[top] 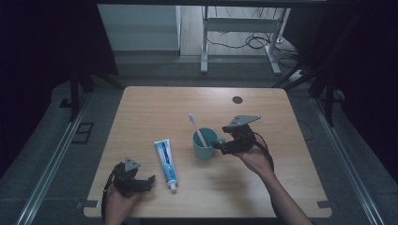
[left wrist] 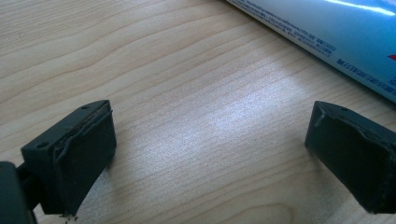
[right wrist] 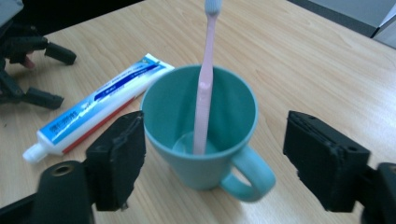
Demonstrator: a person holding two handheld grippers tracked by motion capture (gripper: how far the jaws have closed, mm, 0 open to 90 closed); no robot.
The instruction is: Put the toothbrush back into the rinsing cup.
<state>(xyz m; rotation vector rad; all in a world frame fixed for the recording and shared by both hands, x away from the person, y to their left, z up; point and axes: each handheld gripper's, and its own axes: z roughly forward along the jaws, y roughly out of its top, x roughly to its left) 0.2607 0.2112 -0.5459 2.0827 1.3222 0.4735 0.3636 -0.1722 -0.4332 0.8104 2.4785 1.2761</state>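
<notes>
Down at the near edge of the worktop (top: 141, 101), the left gripper (top: 141, 182) is sitting low in the person's hand with its fingers (left wrist: 74, 154) spread wide and nothing between them, just bare wood grain. They're not touching anything. The toothpaste tube (top: 166, 159) is lying flat just beside that gripper, cap end pointing toward the near edge; in the left gripper view its blue side is running past the upper right corner, close to the far finger but apart from it.

A bit further in, the right gripper (top: 219, 145) is hanging right next to the teal mug (top: 204, 143), on the handle side. Its fingers (right wrist: 116, 158) are standing wide apart and holding nothing; in the right gripper view the mug is sitting in the gap between them, handle toward the camera, and the pads aren't pressing on it. One finger looks very near the mug's wall, can't tell if it's grazing it.

Inside the mug a pink toothbrush (top: 197, 130) is leaning, bristle end up and tilted away, its foot resting on the mug's bottom.
</notes>
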